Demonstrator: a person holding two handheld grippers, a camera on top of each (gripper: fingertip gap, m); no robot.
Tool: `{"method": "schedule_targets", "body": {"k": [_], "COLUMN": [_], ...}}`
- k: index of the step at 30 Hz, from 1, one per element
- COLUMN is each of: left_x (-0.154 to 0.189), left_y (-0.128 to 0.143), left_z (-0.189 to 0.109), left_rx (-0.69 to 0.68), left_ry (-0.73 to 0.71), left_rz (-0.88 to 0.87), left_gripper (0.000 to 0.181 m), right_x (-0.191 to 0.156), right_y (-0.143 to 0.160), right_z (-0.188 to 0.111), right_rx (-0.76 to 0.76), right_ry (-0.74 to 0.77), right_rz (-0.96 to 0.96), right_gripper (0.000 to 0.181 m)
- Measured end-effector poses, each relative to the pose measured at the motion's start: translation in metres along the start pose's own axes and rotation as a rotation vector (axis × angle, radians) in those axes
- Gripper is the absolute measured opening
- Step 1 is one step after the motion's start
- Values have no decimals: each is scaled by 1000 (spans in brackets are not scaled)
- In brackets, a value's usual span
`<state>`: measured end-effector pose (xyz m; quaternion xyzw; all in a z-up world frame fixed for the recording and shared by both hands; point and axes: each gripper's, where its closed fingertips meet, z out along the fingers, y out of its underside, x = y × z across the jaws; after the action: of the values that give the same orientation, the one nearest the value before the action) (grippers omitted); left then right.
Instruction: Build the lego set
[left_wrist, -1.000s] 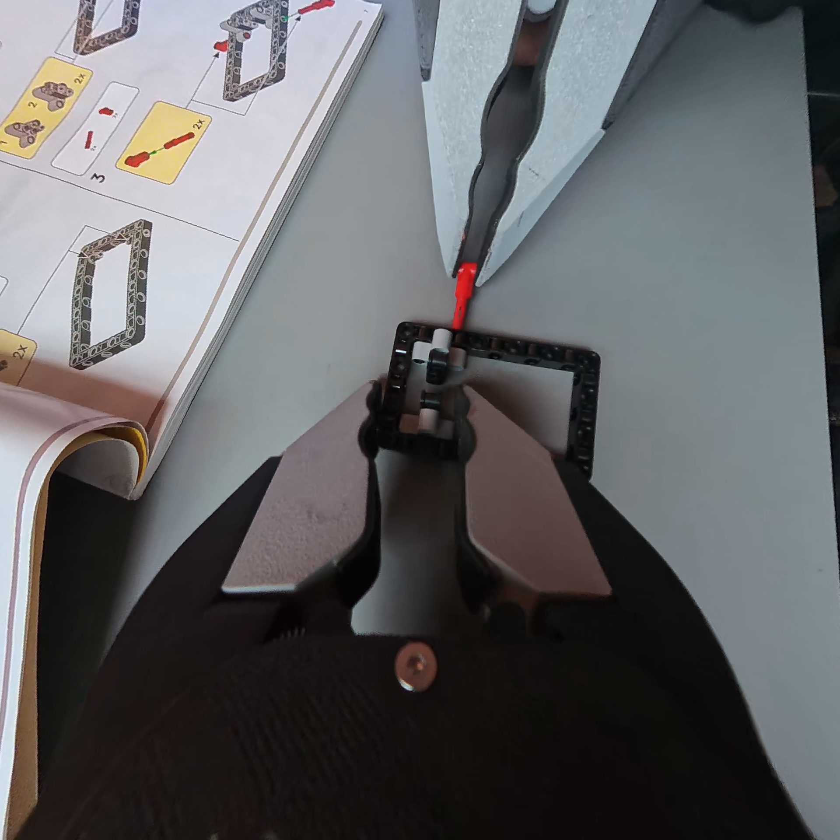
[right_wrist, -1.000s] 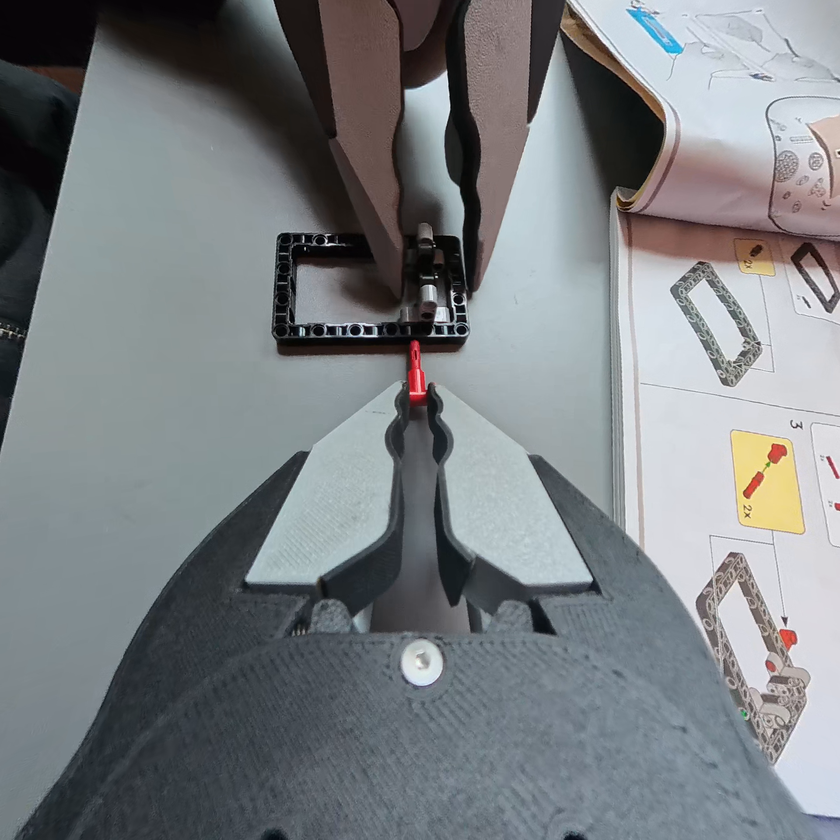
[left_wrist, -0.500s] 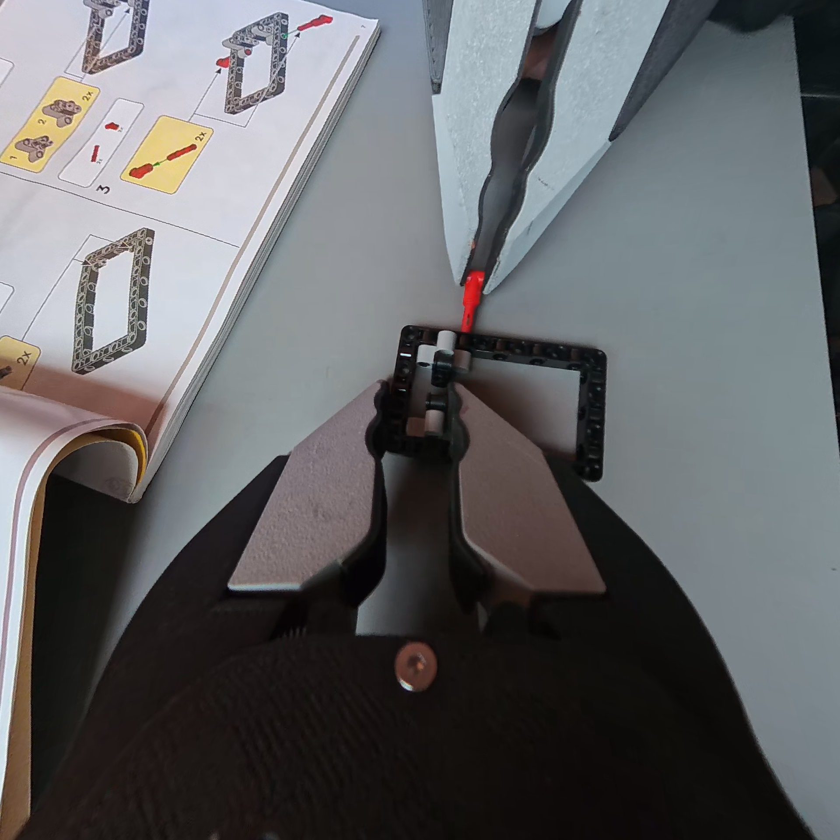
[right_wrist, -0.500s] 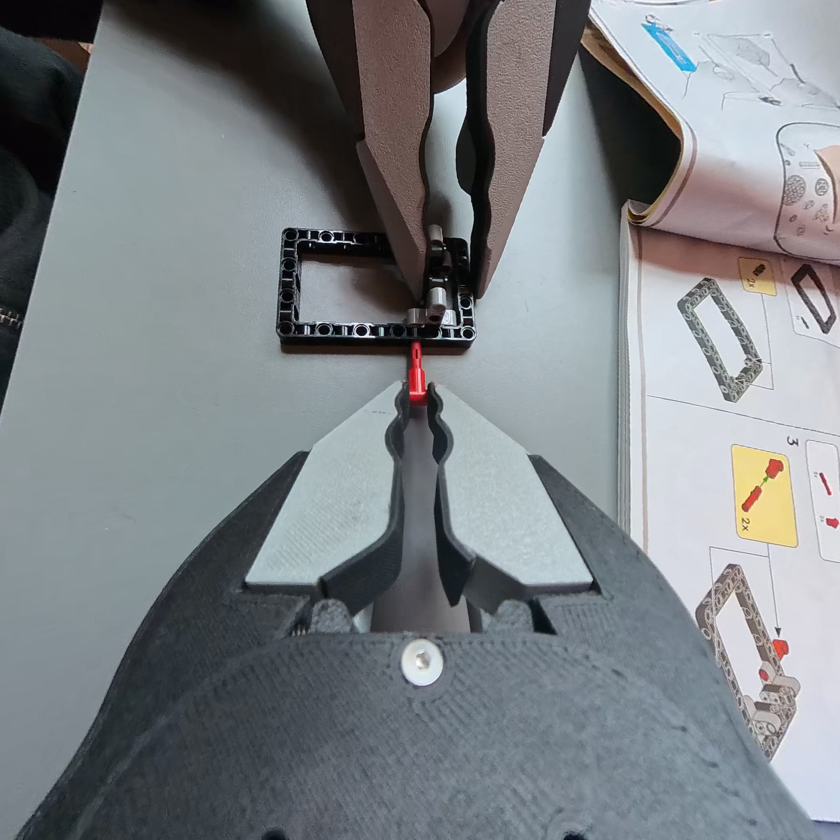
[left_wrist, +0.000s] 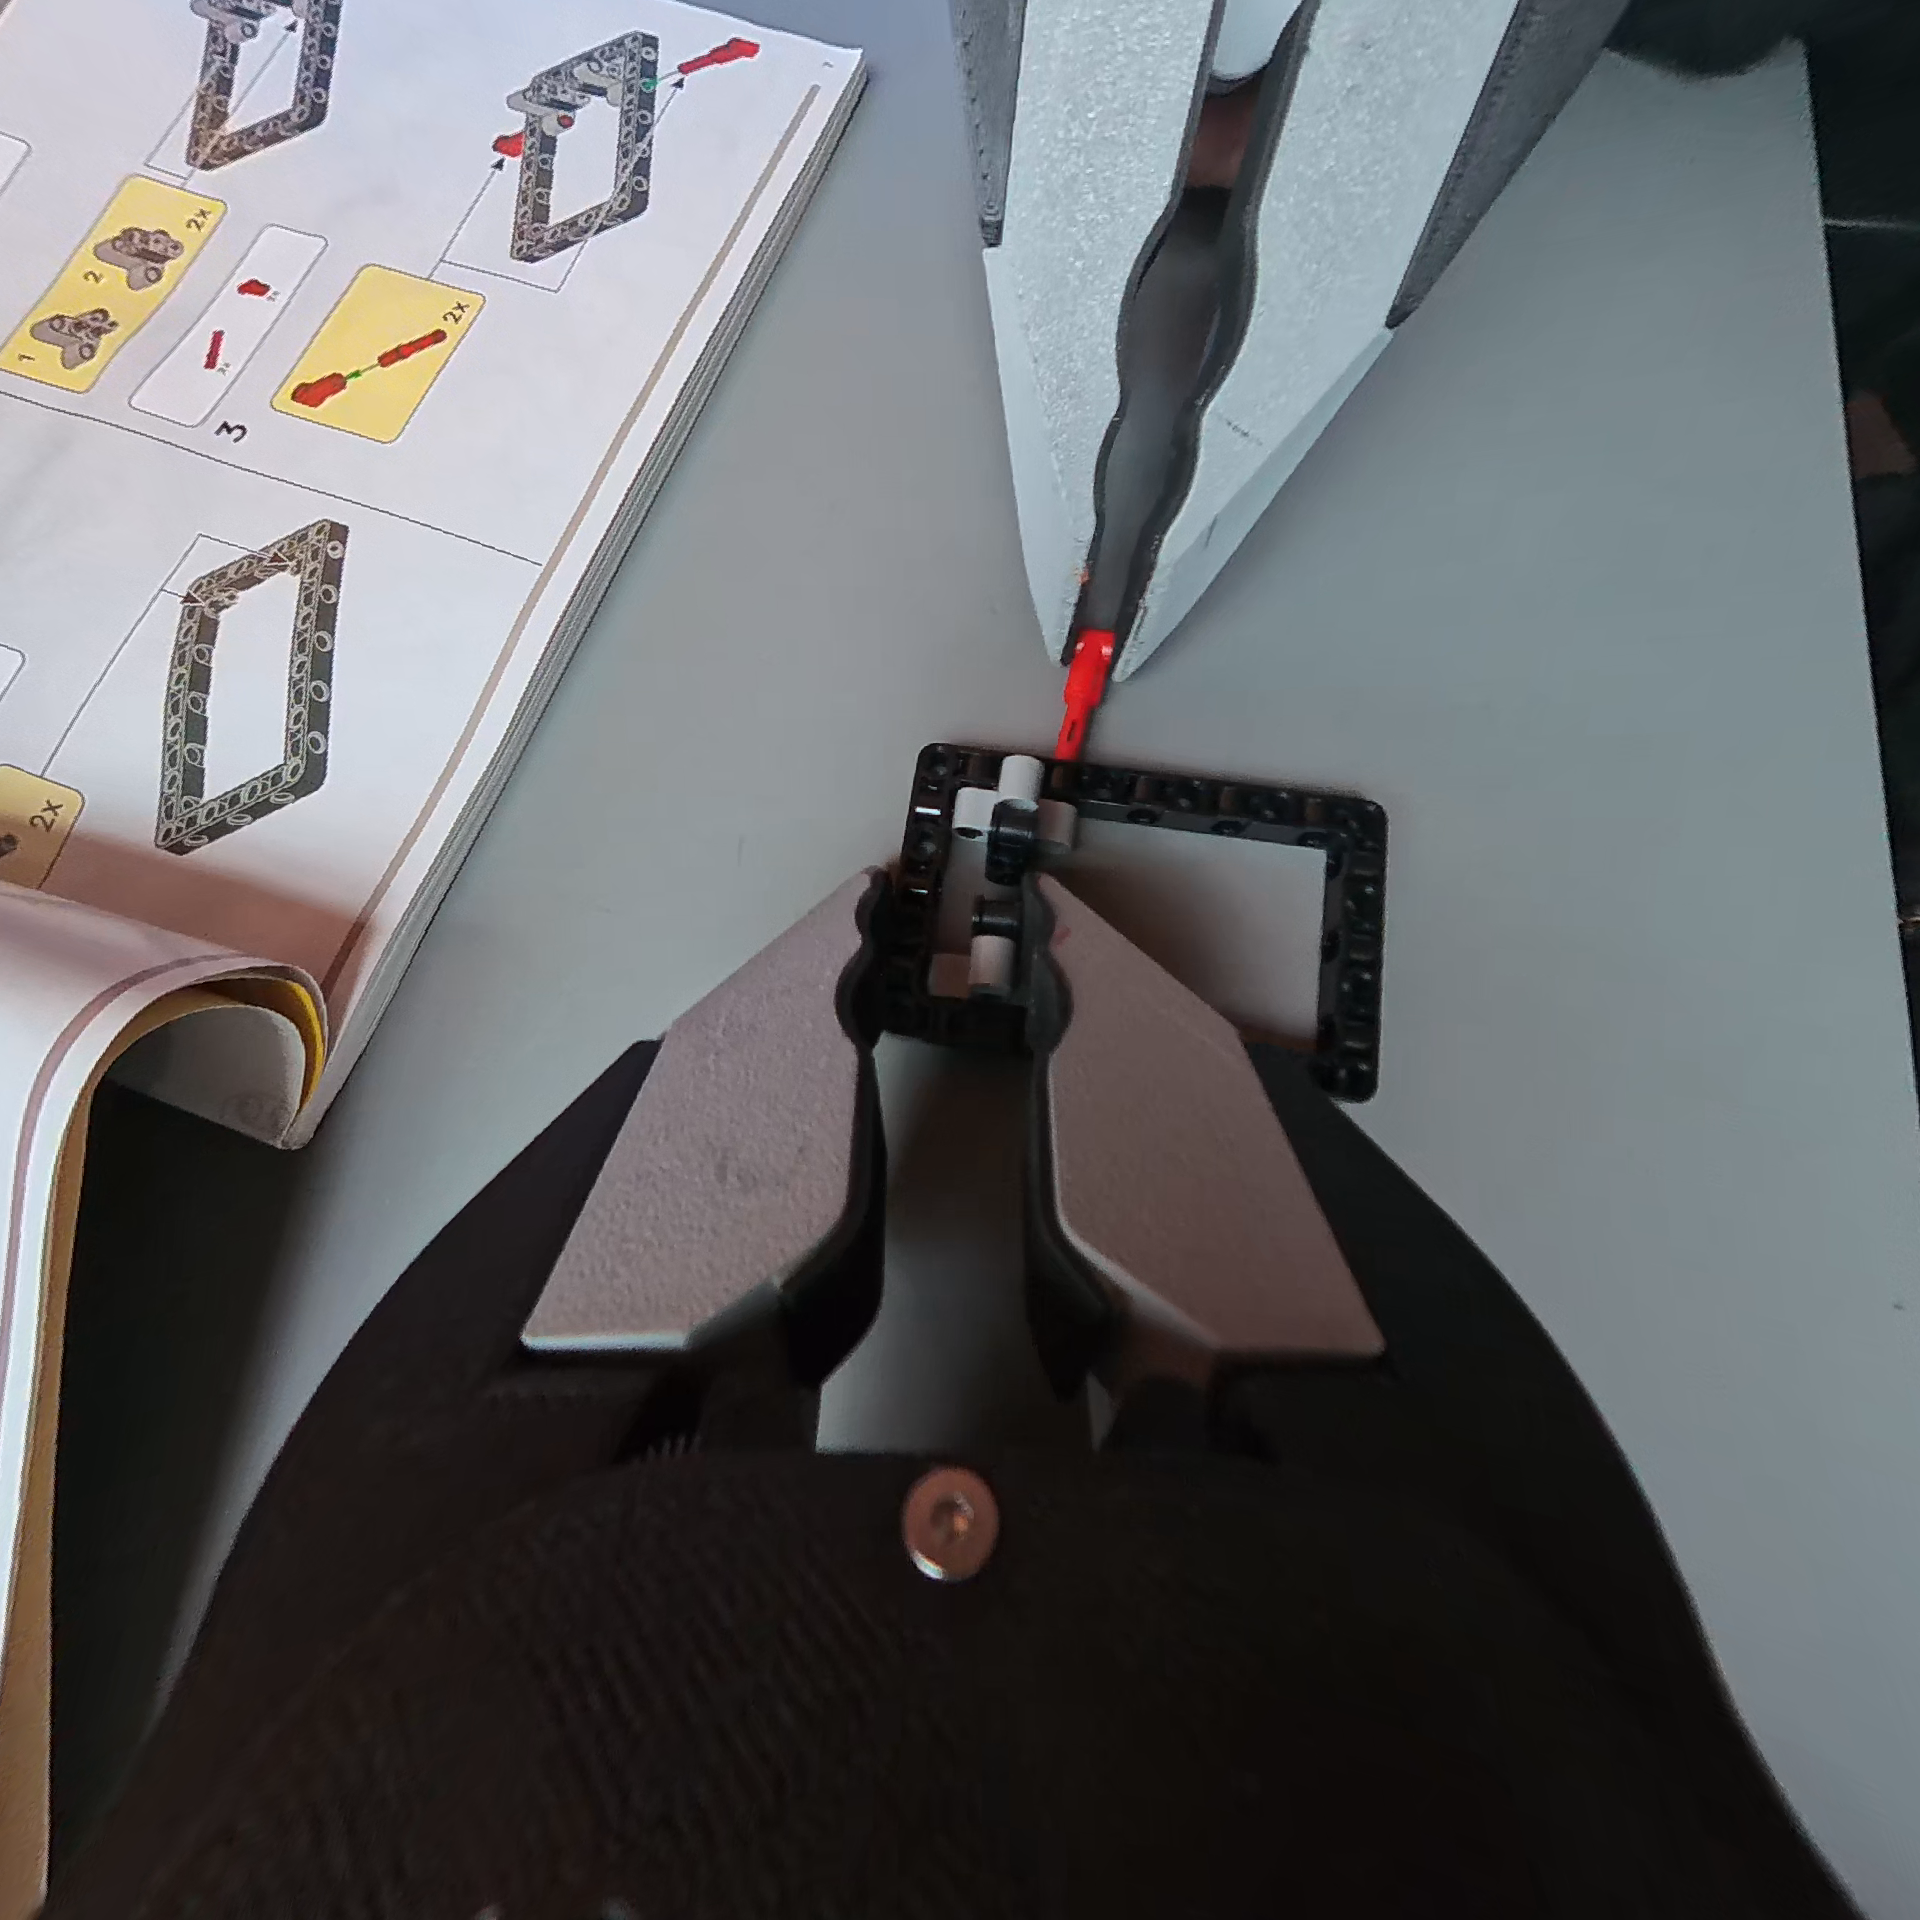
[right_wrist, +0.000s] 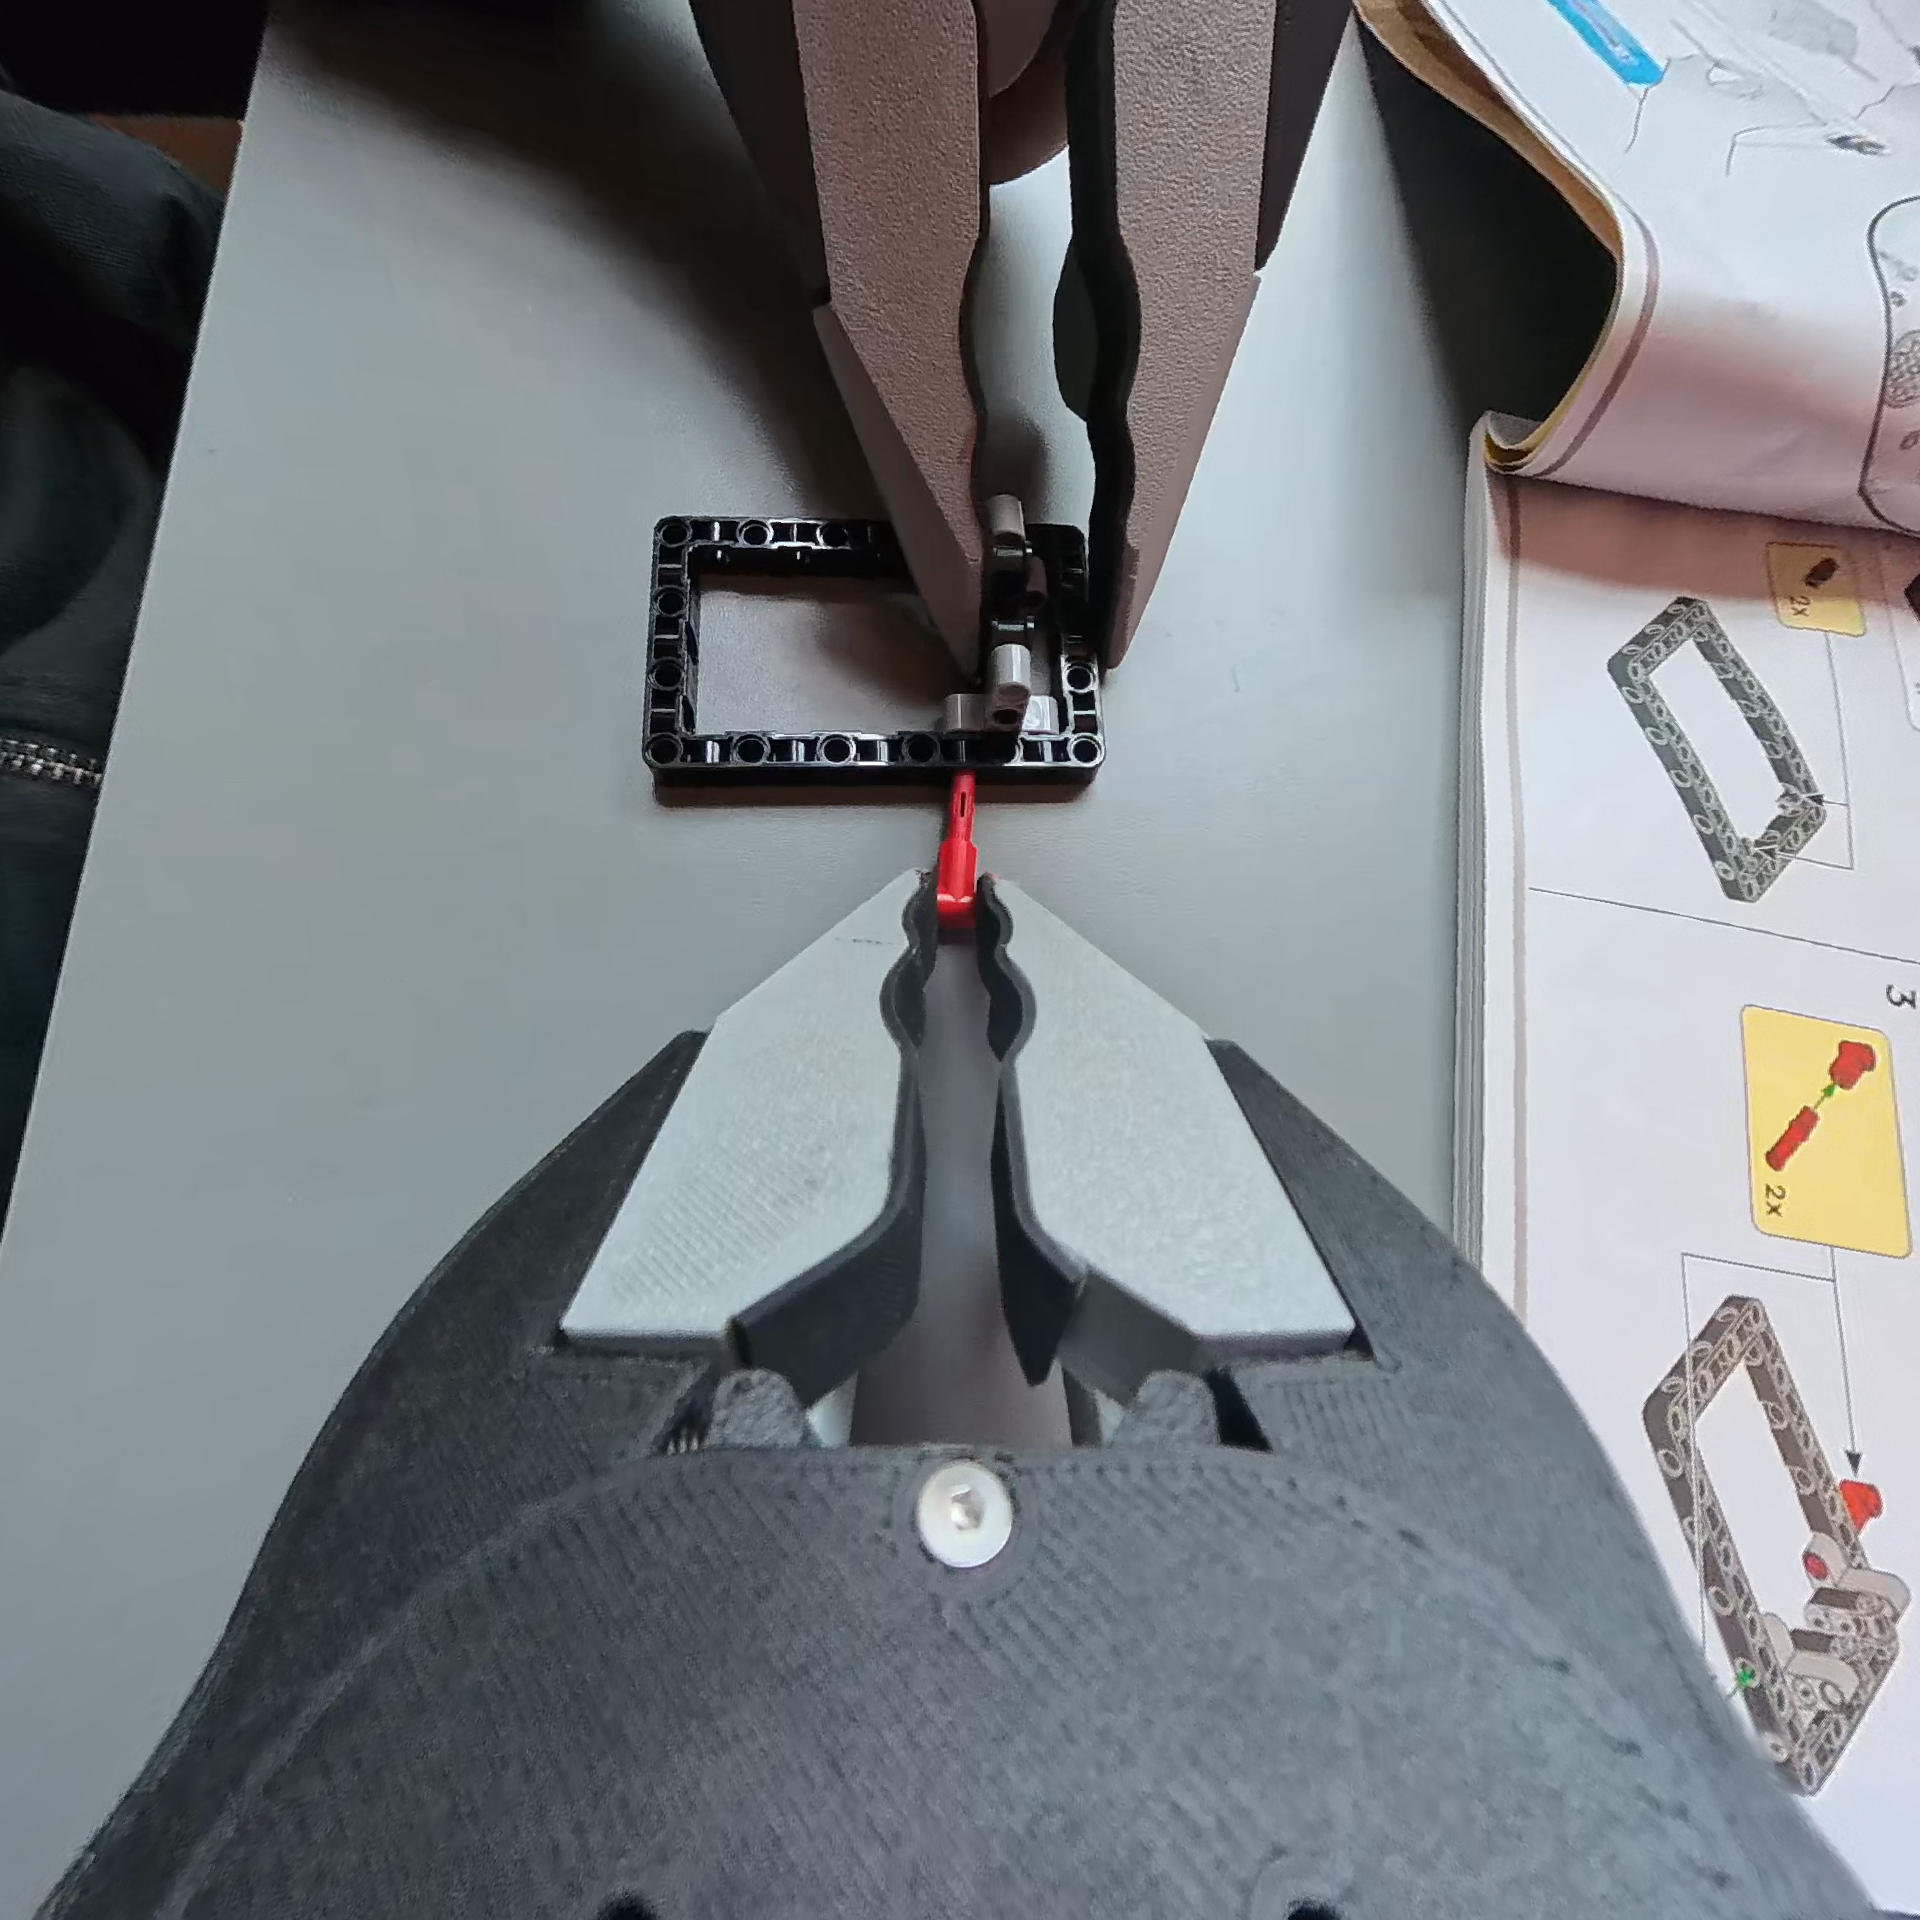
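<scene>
Our right gripper (right_wrist: 956, 896), clamping the red pin (right_wrist: 958, 847), has nudged its tip to the black frame (right_wrist: 878, 750), which our left gripper (left_wrist: 961, 935) pinches steady, ready for insertion.

A red pin (right_wrist: 958, 871), black frame (right_wrist: 727, 750), grey table (right_wrist: 416, 935), and white-and-yellow booklet (right_wrist: 1683, 935).

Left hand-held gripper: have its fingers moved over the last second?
Yes. In the right wrist view, the left hand-held gripper has narrowed: its finger inside the black frame shifted toward the booklet.
</scene>
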<state>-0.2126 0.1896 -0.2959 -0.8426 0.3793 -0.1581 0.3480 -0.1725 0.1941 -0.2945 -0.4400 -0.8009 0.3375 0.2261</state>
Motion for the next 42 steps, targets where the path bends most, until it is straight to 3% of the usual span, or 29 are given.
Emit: {"method": "schedule_targets", "body": {"k": [7, 27, 42], "left_x": [1, 0, 1], "left_y": [0, -1, -2], "left_z": [0, 1, 2], "left_rx": [2, 3, 1], "left_ry": [12, -1, -3], "left_rz": [-5, 5, -32], "left_gripper": [22, 22, 21], "right_x": [-2, 2, 1], "right_y": [1, 2, 2], "right_z": [0, -1, -2], "right_rx": [-6, -11, -1], "right_ry": [22, 21, 11], "right_rz": [-100, -35, -122], "right_gripper": [4, 4, 3]}}
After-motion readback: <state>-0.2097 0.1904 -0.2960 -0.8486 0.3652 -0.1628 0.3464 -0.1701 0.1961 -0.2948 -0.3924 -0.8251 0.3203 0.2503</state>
